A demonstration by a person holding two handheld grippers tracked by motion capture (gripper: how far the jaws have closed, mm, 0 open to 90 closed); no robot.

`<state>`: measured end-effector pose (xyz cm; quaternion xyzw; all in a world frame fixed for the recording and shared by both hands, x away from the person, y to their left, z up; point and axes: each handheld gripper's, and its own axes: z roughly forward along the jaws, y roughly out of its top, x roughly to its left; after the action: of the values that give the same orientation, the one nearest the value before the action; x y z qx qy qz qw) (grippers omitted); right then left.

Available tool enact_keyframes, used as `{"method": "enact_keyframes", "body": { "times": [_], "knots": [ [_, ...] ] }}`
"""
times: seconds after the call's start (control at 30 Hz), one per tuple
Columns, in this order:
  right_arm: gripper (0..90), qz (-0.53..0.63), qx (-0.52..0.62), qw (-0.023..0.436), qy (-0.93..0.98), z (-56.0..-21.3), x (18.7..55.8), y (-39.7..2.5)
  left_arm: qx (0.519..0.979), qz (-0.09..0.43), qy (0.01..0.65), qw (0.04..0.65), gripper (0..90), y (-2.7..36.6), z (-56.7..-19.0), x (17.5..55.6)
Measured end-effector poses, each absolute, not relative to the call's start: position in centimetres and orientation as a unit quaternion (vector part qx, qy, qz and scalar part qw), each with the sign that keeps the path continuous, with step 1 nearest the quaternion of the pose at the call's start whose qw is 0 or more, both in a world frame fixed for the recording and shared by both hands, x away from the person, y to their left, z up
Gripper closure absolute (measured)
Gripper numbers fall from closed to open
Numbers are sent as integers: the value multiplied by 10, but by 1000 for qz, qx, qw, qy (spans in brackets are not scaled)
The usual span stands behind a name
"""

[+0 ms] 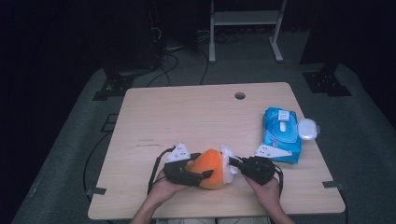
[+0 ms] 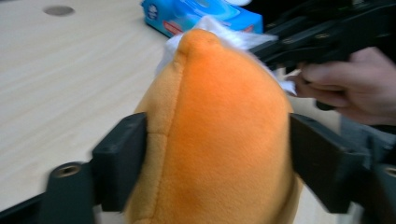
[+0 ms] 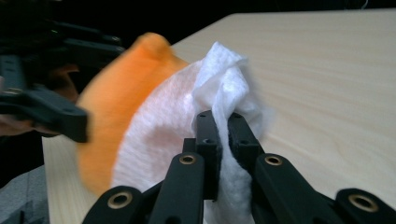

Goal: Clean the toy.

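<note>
I had the left tongs [image 2: 217, 154] spread fairly wide and clamped on the orange plush toy [image 2: 215, 135], one black jaw pressed into each flank so the fabric bulged between them. In the high view that toy [image 1: 210, 168] sat near the front edge of the tabletop [image 1: 187, 116], between my two hands. My right tongs [image 3: 223, 122] were nearly closed, pinching a bunched fold of the white wipe [image 3: 224, 88], and the rest of the sheet lay spread against the toy's side, touching it. The blue wipe pack [image 1: 281, 133] lay on the tabletop just beyond my right hand [image 1: 267, 186], with its lid [image 1: 308, 129] open beside it.
</note>
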<state>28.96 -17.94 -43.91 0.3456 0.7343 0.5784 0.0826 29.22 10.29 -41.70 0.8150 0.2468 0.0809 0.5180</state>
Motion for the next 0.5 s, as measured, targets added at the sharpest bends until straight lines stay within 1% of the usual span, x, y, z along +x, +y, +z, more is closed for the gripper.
{"method": "enact_keyframes", "body": {
  "times": [0.07,0.2,0.27,0.37,0.4,0.47,0.5],
  "knots": [
    [840,585,327,102,735,-428,283,-175,818,97,232,517,274,92,-416,289],
    [840,606,300,122,726,-412,274,-177,825,108,207,514,264,79,-415,283],
    [841,601,294,130,732,-411,274,-175,827,110,203,512,228,77,-415,283],
    [841,596,312,118,731,-422,279,-178,821,100,211,522,151,82,-415,285],
    [842,595,318,112,729,-425,281,-180,818,96,215,525,139,85,-414,286],
    [842,592,324,113,729,-427,284,-182,814,94,226,526,92,92,-412,288],
    [842,590,327,117,729,-426,284,-183,812,94,232,527,91,95,-413,288]
  ]
}}
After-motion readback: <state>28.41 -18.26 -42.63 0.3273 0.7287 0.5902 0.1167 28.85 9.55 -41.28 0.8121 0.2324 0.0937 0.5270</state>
